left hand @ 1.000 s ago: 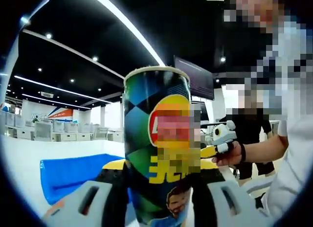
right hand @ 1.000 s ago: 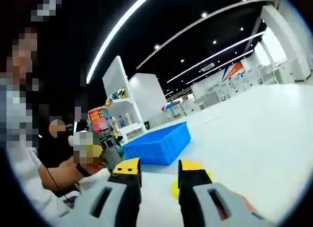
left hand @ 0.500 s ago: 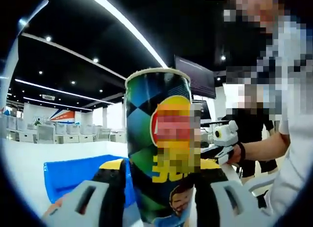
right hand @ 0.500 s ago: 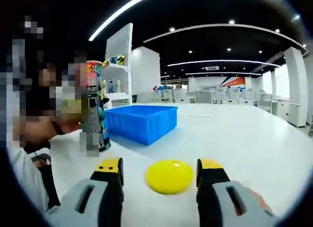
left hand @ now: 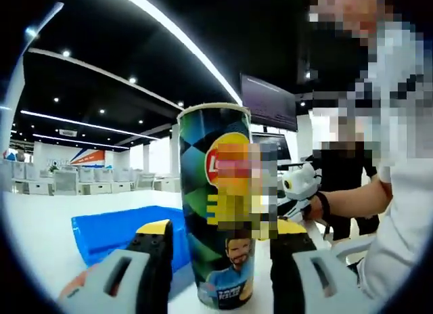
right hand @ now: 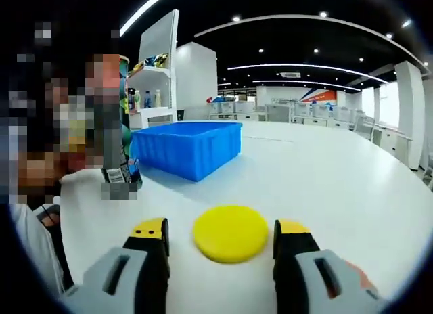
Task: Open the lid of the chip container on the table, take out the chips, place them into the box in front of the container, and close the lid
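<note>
The tall chip can stands upright on the white table, its top rim bare of a lid. My left gripper is open, one jaw on each side of the can with a small gap to it. Behind the can, at the left, is the blue box. The yellow lid lies flat on the table, just ahead of my open right gripper and between its jaws. In the right gripper view the can stands at the left, beside the blue box. The right gripper also comes into the left gripper view, held by a hand.
A person in a white sleeve stands close at the right of the left gripper view. The white table stretches far to the right. White shelves with small items rise behind the box.
My left jaws have let go of the can and drawn back; it now stands on the table. My right jaws have spread, and the yellow lid now lies flat on the table.
</note>
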{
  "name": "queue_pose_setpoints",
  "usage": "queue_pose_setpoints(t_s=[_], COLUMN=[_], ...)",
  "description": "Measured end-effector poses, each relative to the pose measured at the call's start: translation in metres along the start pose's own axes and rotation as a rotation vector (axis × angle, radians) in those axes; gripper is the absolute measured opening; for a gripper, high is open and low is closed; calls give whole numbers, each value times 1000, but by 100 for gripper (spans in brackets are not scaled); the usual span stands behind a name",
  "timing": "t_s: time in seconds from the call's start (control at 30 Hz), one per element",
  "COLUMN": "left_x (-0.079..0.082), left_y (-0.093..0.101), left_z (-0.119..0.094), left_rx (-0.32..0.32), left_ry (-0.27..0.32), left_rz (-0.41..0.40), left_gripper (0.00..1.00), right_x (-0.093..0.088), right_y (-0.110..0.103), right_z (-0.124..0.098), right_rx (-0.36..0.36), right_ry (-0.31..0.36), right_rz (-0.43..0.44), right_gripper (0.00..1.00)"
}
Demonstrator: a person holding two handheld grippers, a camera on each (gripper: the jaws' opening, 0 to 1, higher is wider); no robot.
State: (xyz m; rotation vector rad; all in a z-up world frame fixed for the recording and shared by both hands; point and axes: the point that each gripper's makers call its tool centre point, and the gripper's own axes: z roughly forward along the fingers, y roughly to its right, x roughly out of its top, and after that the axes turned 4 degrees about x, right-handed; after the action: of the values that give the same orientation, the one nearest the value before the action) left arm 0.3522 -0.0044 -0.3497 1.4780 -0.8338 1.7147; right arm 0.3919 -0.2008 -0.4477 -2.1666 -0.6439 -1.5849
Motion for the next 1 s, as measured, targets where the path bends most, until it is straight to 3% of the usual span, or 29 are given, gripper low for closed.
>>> queue_pose_setpoints(t_s=[0.2,0.4,0.5,0.63,1.0], left_x=[3,4,1,0,0], left_y=[-13,-21,-23,-21,-13], left_z=[-28,-41,-42,-41,-37], left_rx=[60,86,91,88,57], left_ry=[17,35,34,36,15], left_rz=[-43,-69,-84,-85,-64], left_gripper=[56,53,53,53,55], right_x=[-3,-4,-3,-3,-1], right_y=[3,5,3,2,-1], right_z=[5,8,9,8,8], right_rx=[-16,-31,-32,-52,-51], right_ry=[-24,-34,-32,-38,-32], right_rz=[-2,9,9,-32,-33], right_gripper=[59,57,56,47,47])
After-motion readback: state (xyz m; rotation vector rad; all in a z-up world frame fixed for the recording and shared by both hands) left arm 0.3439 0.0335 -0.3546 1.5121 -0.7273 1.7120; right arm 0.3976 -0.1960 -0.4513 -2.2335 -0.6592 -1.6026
